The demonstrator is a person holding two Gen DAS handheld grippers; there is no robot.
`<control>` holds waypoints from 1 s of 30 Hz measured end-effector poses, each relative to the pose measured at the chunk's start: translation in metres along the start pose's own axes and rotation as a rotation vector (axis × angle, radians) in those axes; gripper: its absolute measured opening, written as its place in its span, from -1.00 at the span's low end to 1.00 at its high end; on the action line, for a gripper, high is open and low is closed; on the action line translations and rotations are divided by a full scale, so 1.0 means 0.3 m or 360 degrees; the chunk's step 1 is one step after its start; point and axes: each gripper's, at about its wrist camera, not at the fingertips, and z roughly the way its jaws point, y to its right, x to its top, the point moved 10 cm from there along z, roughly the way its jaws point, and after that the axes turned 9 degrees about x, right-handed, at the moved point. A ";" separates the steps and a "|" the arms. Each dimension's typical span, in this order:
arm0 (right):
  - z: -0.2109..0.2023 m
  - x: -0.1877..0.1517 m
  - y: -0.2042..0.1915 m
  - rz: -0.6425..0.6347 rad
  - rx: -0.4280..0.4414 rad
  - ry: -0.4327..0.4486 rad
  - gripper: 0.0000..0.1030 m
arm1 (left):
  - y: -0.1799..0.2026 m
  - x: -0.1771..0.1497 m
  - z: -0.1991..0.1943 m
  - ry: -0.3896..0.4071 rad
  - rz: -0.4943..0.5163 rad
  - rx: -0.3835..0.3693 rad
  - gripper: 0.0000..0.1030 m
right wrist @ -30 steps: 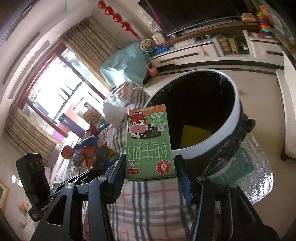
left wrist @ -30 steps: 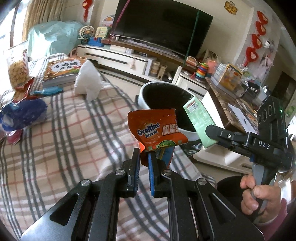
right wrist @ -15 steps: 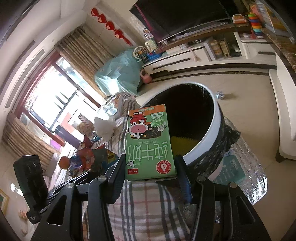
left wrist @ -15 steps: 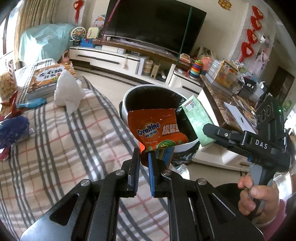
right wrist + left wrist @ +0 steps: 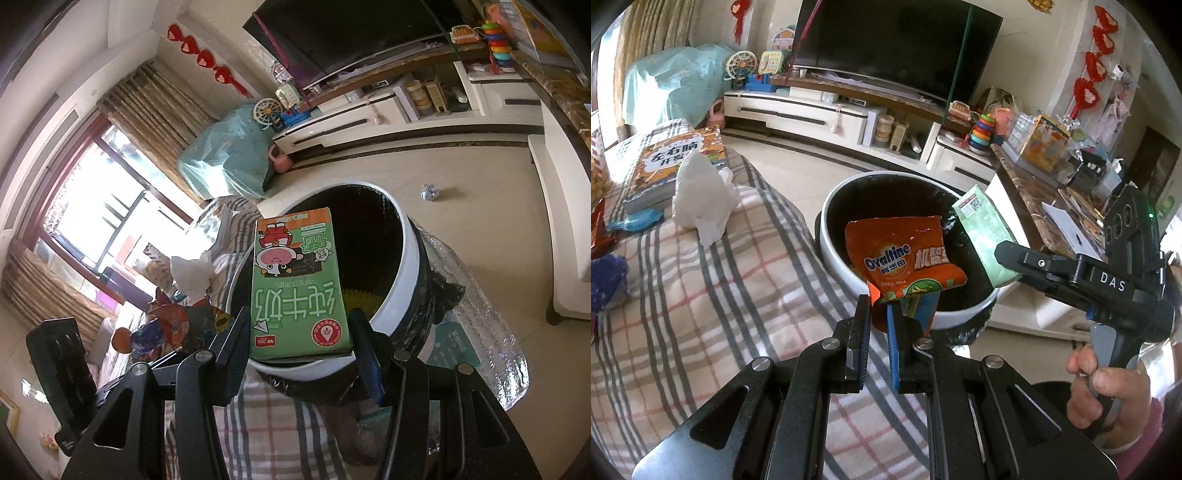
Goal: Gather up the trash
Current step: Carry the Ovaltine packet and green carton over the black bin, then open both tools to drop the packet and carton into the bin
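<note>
from the left wrist view, my left claw (image 5: 877, 317) is clenched on the bottom edge of an orange snack wrapper (image 5: 905, 260), which stands up over the near rim of the white trash bin (image 5: 834, 254). the bin, lined with a black bag, sits just past the right edge of the plaid blanket (image 5: 701, 295). a crumpled white tissue (image 5: 701, 199) lies on the blanket to the far left, with a book (image 5: 672, 162) beyond it. on the right, a hand (image 5: 1108, 391) grips the handle of my right claw (image 5: 1004, 258), which holds a green milk carton (image 5: 984, 236) at the bin's right rim.

from the right wrist view, the right claw is clamped on both sides of the carton, printed face up, hanging over the near rim of the bin. something yellow (image 5: 360, 299) lies inside the bin. the left claw's body (image 5: 62, 369) shows at lower left with the wrapper's crumpled end near it.
</note>
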 end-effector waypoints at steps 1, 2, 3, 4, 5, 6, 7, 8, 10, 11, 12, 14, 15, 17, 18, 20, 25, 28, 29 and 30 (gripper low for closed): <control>0.003 0.004 0.003 -0.0002 -0.0004 -0.0002 0.02 | -0.002 0.002 0.006 -0.0005 -0.0001 -0.0003 -0.85; 0.006 0.008 0.005 -0.0002 -0.0007 -0.0003 0.02 | -0.002 0.008 0.014 -0.0008 -0.0002 -0.0003 -0.85; 0.008 0.012 0.006 -0.0002 -0.0010 -0.0005 0.02 | -0.001 0.012 0.017 -0.0010 -0.0001 -0.0004 -0.85; 0.012 0.017 0.011 -0.0005 -0.0013 -0.0007 0.02 | 0.001 0.017 0.024 -0.0012 0.0001 -0.0004 -0.85; 0.015 0.022 0.012 -0.0008 -0.0017 -0.0007 0.02 | 0.002 0.020 0.029 -0.0013 0.0003 -0.0002 -0.85; 0.017 0.030 0.017 -0.0012 -0.0026 -0.0010 0.02 | 0.002 0.024 0.033 -0.0015 0.0005 -0.0001 -0.85; 0.021 0.033 0.019 -0.0013 -0.0028 -0.0014 0.02 | 0.004 0.027 0.039 -0.0019 0.0006 -0.0001 -0.85; 0.026 0.034 0.018 -0.0013 -0.0030 -0.0017 0.02 | 0.007 0.032 0.046 -0.0022 0.0006 0.0000 -0.85; 0.035 0.038 0.021 -0.0021 -0.0042 -0.0026 0.02 | 0.008 0.037 0.057 -0.0029 0.0006 0.0002 -0.85; 0.039 0.041 0.022 -0.0025 -0.0046 -0.0030 0.02 | 0.008 0.039 0.063 -0.0031 0.0004 0.0001 -0.85; 0.041 0.040 0.021 -0.0026 -0.0048 -0.0034 0.02 | 0.009 0.041 0.068 -0.0035 0.0003 0.0001 -0.85; 0.047 0.045 0.021 -0.0033 -0.0055 -0.0040 0.02 | 0.007 0.045 0.080 -0.0043 -0.0003 0.0000 -0.85; 0.050 0.048 0.021 -0.0038 -0.0062 -0.0044 0.02 | 0.007 0.048 0.085 -0.0047 -0.0007 -0.0003 -0.85; 0.053 0.052 0.022 -0.0045 -0.0069 -0.0049 0.02 | 0.009 0.055 0.092 -0.0051 -0.0006 -0.0008 -0.85; 0.056 0.055 0.023 -0.0049 -0.0073 -0.0052 0.02 | 0.010 0.058 0.095 -0.0051 -0.0004 -0.0009 -0.85; 0.060 0.055 0.022 -0.0055 -0.0081 -0.0054 0.02 | 0.016 0.064 0.101 -0.0053 0.0004 -0.0008 -0.85; 0.071 0.062 0.026 -0.0057 -0.0090 -0.0064 0.03 | 0.023 0.075 0.124 -0.0068 0.0000 0.0001 -0.85; 0.074 0.064 0.027 -0.0059 -0.0096 -0.0065 0.07 | 0.024 0.074 0.134 -0.0088 -0.0015 -0.0004 -0.76; 0.075 0.069 0.028 -0.0061 -0.0099 -0.0062 0.09 | 0.020 0.073 0.137 -0.0095 -0.0021 0.0006 -0.68; 0.073 0.070 0.026 -0.0057 -0.0094 -0.0060 0.11 | 0.016 0.072 0.136 -0.0094 -0.0029 0.0011 -0.51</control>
